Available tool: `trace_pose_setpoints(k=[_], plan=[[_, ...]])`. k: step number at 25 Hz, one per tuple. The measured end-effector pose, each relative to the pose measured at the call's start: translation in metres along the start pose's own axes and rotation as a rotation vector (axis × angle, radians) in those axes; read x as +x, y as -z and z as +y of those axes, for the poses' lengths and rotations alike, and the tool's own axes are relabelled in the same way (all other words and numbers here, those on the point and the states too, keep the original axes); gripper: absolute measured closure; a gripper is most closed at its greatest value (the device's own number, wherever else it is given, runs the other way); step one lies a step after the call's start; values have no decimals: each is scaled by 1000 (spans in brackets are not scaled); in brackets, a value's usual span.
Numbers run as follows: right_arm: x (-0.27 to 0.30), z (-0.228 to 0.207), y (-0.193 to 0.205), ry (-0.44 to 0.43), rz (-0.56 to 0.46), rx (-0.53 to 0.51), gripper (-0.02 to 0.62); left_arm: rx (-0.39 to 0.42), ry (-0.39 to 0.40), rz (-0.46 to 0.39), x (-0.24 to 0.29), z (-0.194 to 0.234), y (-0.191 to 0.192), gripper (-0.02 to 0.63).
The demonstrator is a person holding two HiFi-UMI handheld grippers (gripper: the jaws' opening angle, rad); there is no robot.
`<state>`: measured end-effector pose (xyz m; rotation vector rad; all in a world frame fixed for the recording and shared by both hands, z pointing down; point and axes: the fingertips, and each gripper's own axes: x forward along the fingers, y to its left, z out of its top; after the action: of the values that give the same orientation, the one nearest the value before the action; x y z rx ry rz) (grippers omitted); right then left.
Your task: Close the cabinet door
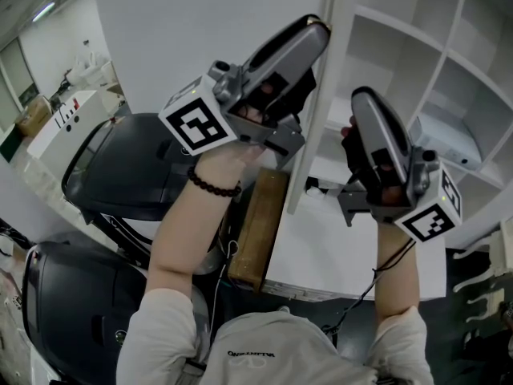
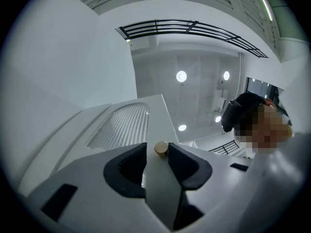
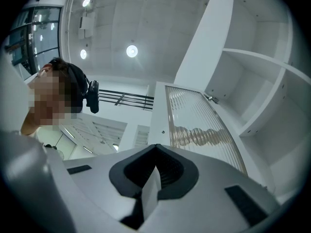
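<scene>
1. The cabinet door (image 3: 199, 123) stands open, swung out from the cabinet (image 1: 385, 22). In the head view it shows edge-on between the two grippers.
2. The left gripper (image 2: 156, 155) has its jaws spread around the knob (image 2: 161, 149), which sits on the door's frame strip beside the ribbed panel (image 2: 119, 125). One pad looks in contact; the other shows a sliver of gap.
3. The right gripper (image 3: 155, 147) has its jaws pressed together on nothing. It is held at the door's inner face, near the shelves.
4. Step in hand, as judged: securing the knob. Seat both pads squarely on it before moving.
5. Guide the door along its hinge arc, not straight. Keep the right gripper clear of the gap between door and cabinet.
</scene>
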<state>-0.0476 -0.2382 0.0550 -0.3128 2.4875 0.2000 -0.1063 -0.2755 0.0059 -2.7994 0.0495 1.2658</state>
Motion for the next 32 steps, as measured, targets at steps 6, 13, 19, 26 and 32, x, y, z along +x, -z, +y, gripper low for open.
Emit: trace_pose_setpoints(k=[6, 13, 19, 26, 32], plan=[[0, 0, 0, -4, -3, 2, 584, 14, 27, 0, 2, -7, 0, 516], [-4, -3, 1, 5, 6, 0, 584, 6, 26, 3, 2, -4, 1, 529], [-20, -11, -6, 37, 8, -13, 584, 27, 14, 14, 11, -5, 10, 531], [-44, -21, -17, 100, 11, -59, 584, 112, -3, 75, 30, -10, 31, 532], [-80, -33, -43, 180, 27, -145, 584, 191, -25, 134, 62, -13, 60, 534]])
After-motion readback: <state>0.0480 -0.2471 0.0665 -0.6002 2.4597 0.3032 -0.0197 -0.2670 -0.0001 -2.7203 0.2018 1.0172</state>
